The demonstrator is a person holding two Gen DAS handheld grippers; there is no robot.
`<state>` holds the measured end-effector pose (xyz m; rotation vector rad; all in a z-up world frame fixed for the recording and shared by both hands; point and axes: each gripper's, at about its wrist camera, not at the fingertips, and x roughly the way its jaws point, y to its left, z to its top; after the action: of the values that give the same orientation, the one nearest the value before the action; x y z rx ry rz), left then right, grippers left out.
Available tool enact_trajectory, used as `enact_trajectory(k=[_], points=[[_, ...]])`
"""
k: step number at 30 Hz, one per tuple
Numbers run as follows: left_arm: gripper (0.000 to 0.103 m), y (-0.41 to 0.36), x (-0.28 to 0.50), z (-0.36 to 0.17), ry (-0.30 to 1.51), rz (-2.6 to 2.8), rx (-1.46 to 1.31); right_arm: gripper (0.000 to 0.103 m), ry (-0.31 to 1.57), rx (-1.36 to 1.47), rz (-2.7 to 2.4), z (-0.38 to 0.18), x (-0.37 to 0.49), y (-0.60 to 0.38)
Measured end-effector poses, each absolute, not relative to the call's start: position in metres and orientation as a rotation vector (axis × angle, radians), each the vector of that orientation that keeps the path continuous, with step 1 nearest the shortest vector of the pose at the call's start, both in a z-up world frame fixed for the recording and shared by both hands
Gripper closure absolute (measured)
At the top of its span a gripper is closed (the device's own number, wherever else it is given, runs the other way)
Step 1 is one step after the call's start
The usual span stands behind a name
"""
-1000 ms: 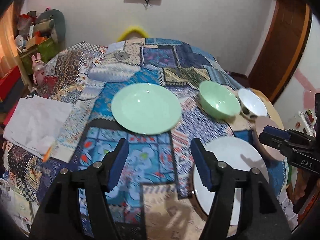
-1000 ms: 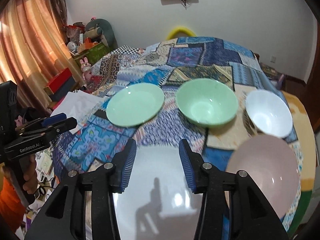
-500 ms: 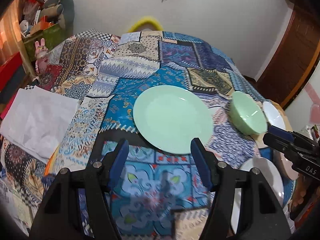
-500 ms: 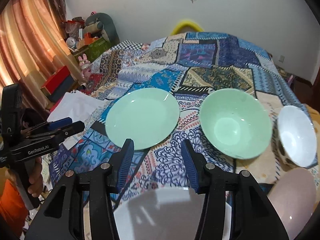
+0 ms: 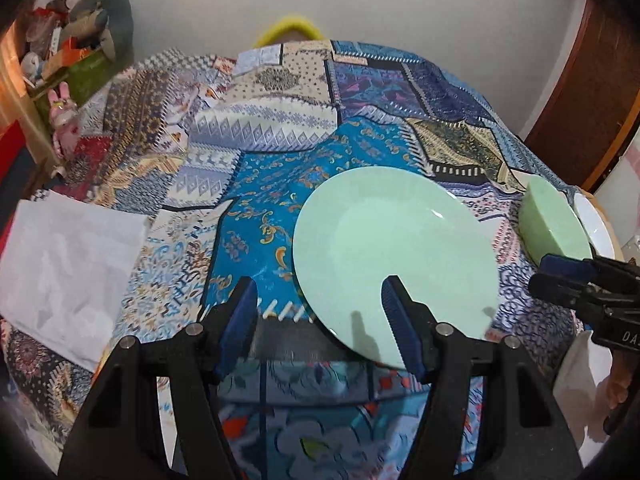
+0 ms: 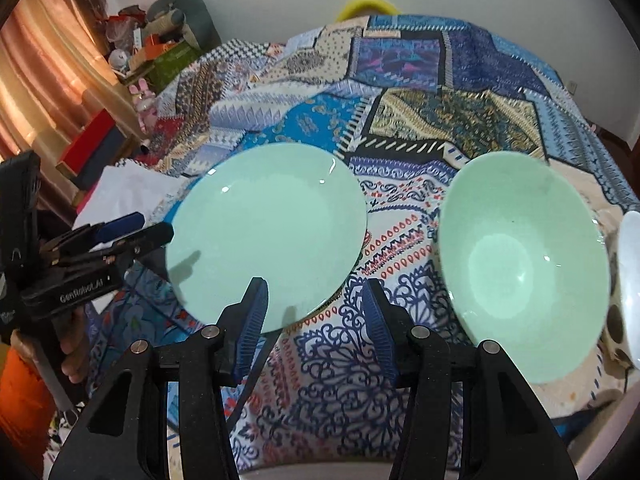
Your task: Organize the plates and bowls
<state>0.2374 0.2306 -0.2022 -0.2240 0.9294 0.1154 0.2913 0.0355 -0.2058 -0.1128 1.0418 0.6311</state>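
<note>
A pale green plate [image 5: 396,264] [image 6: 266,236] lies flat on the patchwork tablecloth. My left gripper [image 5: 318,312] hovers open over its near left rim, right finger above the plate and left finger above the cloth, nothing between them. My right gripper [image 6: 316,312] is open over the cloth between the plate and a green bowl [image 6: 520,264] [image 5: 554,220], its left finger at the plate's near right edge. A white bowl [image 6: 630,272] [image 5: 600,224] stands right of the green one. Each gripper appears in the other's view: left gripper [image 6: 120,232], right gripper [image 5: 560,276].
A white plate [image 5: 576,384] sits at the table's near right. White folded paper [image 5: 68,256] lies at the left edge. Toys and boxes [image 5: 72,40] crowd a shelf at far left. A yellow chair back [image 5: 288,28] shows beyond the table, and a wooden door [image 5: 592,92] stands right.
Both grippers have moved forward and down toward the green plate, which now looms large. The white plate has slipped almost out of both views. The pink plate is gone from view.
</note>
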Motion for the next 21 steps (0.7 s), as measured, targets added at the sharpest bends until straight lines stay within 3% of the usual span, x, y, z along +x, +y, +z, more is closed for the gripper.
enact_trajectory(k=[3, 5, 11, 17, 21], points=[[0.039, 0.239, 0.249, -0.213, 0.953, 0.112, -0.24, 0.058, 1.07, -0.131, 0.615, -0.215, 0.296, 0.04], [0.039, 0.241, 0.256, -0.219, 0.962, 0.102, -0.239, 0.066, 1.089, -0.132, 0.618, -0.221, 0.3, 0.043], [0.04, 0.244, 0.273, -0.229, 0.981, 0.067, -0.239, 0.066, 1.124, -0.129, 0.609, -0.231, 0.307, 0.051], [0.065, 0.238, 0.283, -0.238, 1.018, 0.032, -0.213, 0.07, 1.169, -0.074, 0.622, -0.235, 0.317, 0.049], [0.067, 0.237, 0.279, -0.237, 1.026, 0.036, -0.209, 0.072, 1.169, -0.105, 0.638, -0.234, 0.312, 0.048]])
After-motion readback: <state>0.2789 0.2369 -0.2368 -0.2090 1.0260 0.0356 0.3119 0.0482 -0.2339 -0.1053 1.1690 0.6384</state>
